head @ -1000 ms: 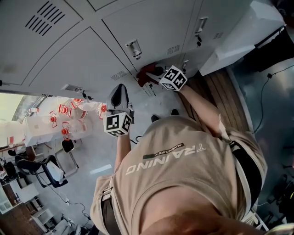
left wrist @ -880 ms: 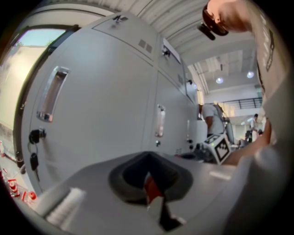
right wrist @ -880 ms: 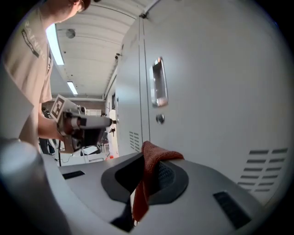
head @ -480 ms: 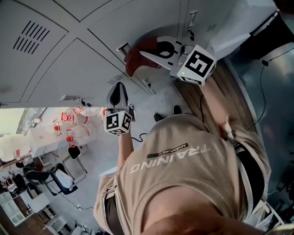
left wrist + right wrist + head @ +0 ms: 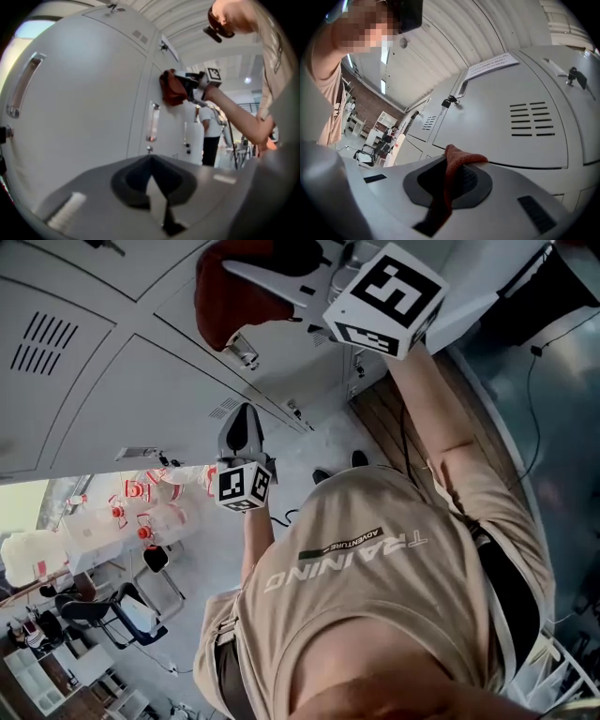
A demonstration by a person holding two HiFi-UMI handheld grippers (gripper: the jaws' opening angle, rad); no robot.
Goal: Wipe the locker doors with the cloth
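Holds a dark red cloth [image 5: 225, 296] up at the grey locker doors [image 5: 141, 381] in the right gripper [image 5: 281, 276], at 12 o'clock in the head view. Clamps the jaws on a fold of that cloth: seen from the right gripper view as a ridge standing out of the jaw throat, with the rest trailing down toward 7 o'clock. Bunches beyond the jaw tips at 9 o'clock of the gripper's marker cube, apparently touching a door panel, just at 12 o'clock of a metal door handle [image 5: 242, 348]. Carries the left gripper [image 5: 246, 420] lower, at about 6 o'clock of the cloth and well apart from it, jaws pressed together on nothing, pointed up along the doors. Shows, in the left gripper view, the cloth at 1 o'clock, against the locker front.
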